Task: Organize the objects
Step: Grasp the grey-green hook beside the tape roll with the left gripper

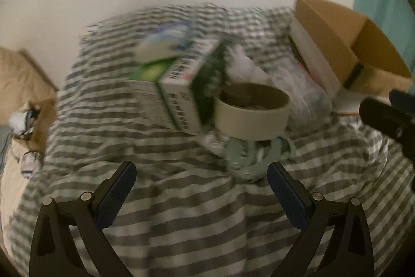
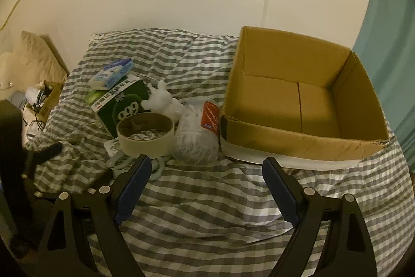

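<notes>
On a grey-and-white checked bedspread [image 2: 207, 199] lies a pile: a wide roll of beige tape [image 2: 145, 135] [image 1: 253, 112], a green box marked 999 [image 2: 124, 100] [image 1: 181, 92], a blue-white tissue pack [image 2: 111, 73] [image 1: 163, 40] on top of it, a white toy figure [image 2: 164, 101], a clear bag of white items [image 2: 198, 133] [image 1: 298, 87], and a pale green ring piece [image 1: 246, 160]. An empty open cardboard box [image 2: 298, 100] [image 1: 337, 43] stands to the right. My left gripper [image 1: 201, 173] is open and empty, just short of the pile. My right gripper [image 2: 206, 169] is open and empty before the box and bag.
A white wall runs behind the bed. A beige pillow [image 2: 39, 56] and a small carton with cables [image 2: 44, 98] sit at the far left. A teal curtain [image 2: 389, 30] hangs at the right. The other gripper shows dark at the left edge [image 2: 26, 157].
</notes>
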Available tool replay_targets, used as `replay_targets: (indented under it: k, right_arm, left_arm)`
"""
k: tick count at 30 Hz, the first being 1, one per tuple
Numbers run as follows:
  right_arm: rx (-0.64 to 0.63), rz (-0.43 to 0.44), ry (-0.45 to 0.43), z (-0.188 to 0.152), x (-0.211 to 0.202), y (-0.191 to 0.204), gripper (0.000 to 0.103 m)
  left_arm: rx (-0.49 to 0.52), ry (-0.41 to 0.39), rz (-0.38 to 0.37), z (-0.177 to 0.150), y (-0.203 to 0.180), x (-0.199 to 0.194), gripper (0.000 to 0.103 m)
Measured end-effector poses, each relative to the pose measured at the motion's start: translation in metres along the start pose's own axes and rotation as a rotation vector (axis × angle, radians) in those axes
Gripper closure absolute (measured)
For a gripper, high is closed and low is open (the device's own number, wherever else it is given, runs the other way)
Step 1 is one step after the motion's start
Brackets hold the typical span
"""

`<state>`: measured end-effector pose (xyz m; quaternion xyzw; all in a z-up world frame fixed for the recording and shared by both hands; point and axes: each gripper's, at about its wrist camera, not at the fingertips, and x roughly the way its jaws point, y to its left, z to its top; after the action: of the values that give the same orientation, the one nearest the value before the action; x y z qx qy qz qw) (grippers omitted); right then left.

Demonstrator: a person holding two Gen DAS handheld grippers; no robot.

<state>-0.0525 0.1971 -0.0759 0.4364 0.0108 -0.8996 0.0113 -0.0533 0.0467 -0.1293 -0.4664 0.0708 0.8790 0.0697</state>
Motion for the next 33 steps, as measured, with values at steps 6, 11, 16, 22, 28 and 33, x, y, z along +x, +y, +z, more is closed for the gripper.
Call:
replay_targets:
  k: [6, 11, 16, 22, 28, 33]
  right_arm:
    - [0.039, 0.005, 0.013, 0.0, 0.007, -0.013, 0.016]
    - [0.057, 0.016, 0.025, -0.001, 0.013, -0.018, 0.016]
    - [0.065, 0.014, 0.024, -0.002, 0.01, -0.021, 0.016]
    - [0.045, -0.002, 0.006, 0.0, -0.002, -0.017, 0.016]
    - [0.017, 0.0, -0.019, 0.002, -0.025, -0.01, 0.016]
    - [-0.035, 0.014, -0.045, -0.001, -0.046, 0.008, 0.016]
  left_arm:
    - [0.069, 0.016, -0.042, 0.004, -0.022, 0.019, 0.007]
    - [0.084, 0.05, -0.123, 0.006, -0.029, 0.029, 0.047]
    - [0.059, 0.048, -0.172, 0.002, -0.025, 0.019, 0.057]
    - [0.033, 0.047, -0.204, -0.005, -0.018, -0.012, 0.079]
    - [0.024, 0.004, -0.179, -0.007, 0.002, -0.059, 0.093]
    - [0.006, -0.051, -0.129, -0.009, 0.023, -0.09, 0.093]
